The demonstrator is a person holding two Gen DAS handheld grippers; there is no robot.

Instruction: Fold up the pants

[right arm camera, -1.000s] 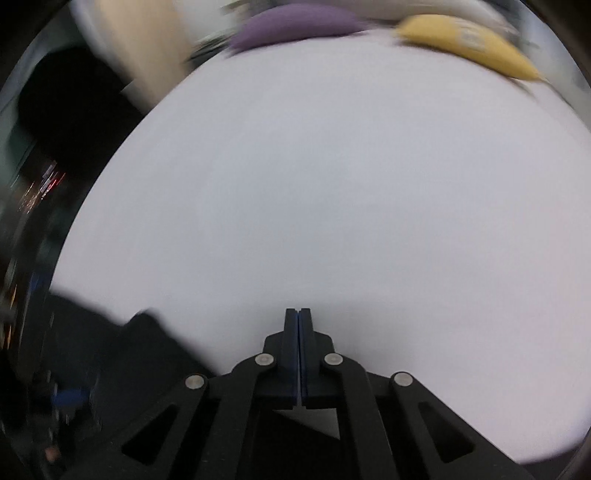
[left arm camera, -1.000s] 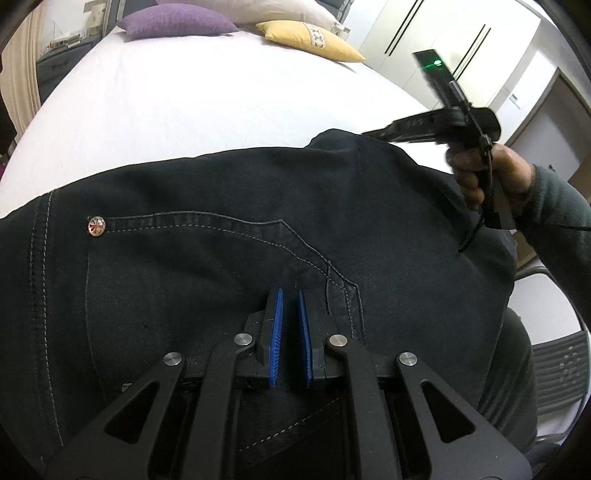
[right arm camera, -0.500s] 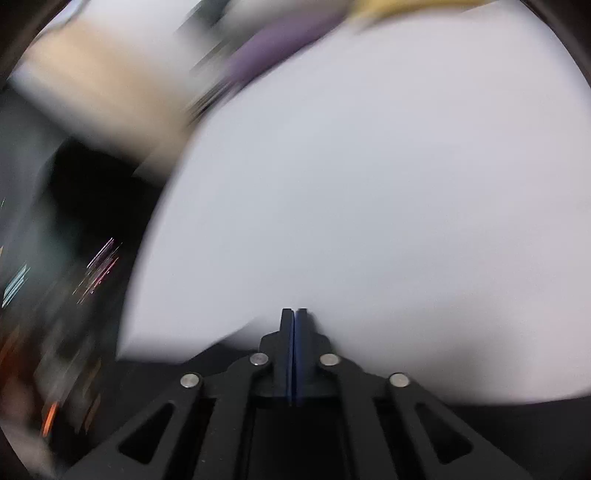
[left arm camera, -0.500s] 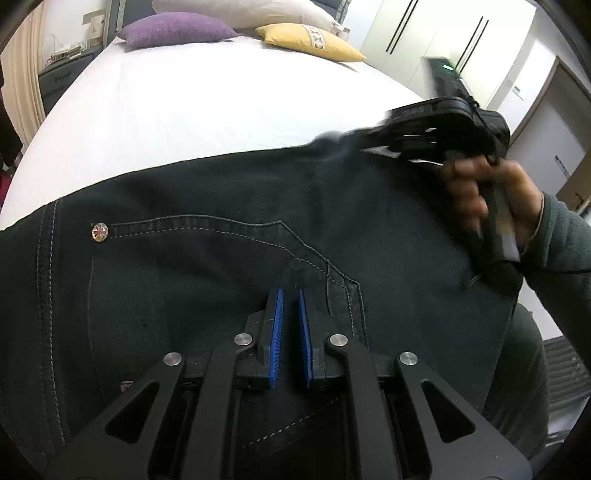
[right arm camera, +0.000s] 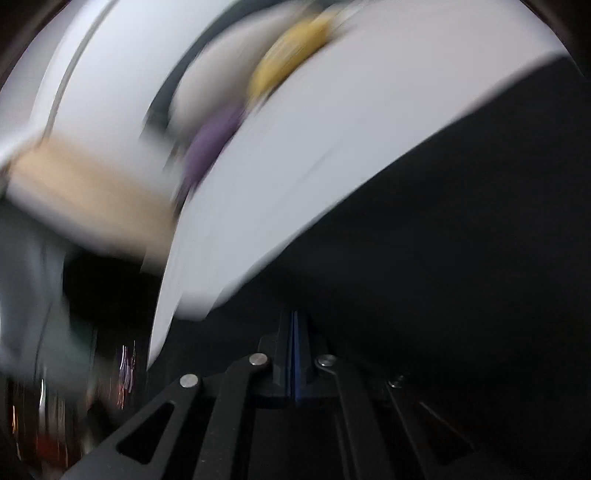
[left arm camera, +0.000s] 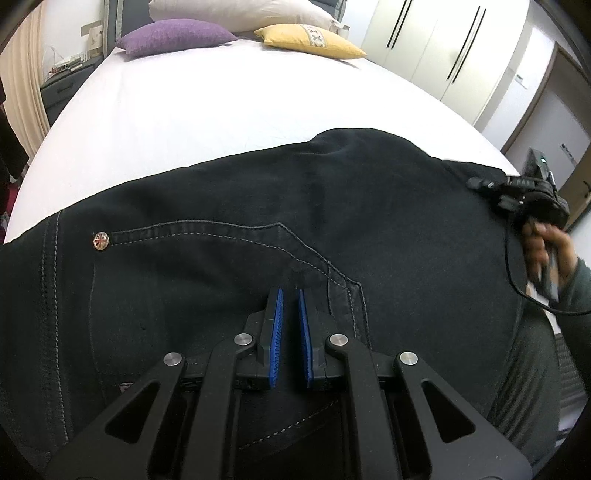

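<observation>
Dark denim pants (left arm camera: 221,206) lie spread across the white bed (left arm camera: 184,110), with a back pocket seam and a rivet (left arm camera: 100,240) facing up. My left gripper (left arm camera: 290,295) points down onto them by the pocket corner; its blue pads stand a narrow gap apart with dark cloth in it. At the pants' right edge a hand (left arm camera: 546,243) holds my right gripper (left arm camera: 474,182), tip at the fabric. The right wrist view is blurred: the right gripper (right arm camera: 293,321) is closing, pads together, nothing visible between them, with the pants (right arm camera: 461,221) just ahead.
A purple pillow (left arm camera: 173,37), a yellow pillow (left arm camera: 310,40) and a white pillow (left arm camera: 236,9) lie at the head of the bed. White wardrobe doors (left arm camera: 443,48) stand at the back right. The person's grey-clad leg (left arm camera: 528,387) is at the bed's near right edge.
The right gripper has come down from above the pants to their right edge, and its view has swung and rolled. The left gripper keeps its place on the pants.
</observation>
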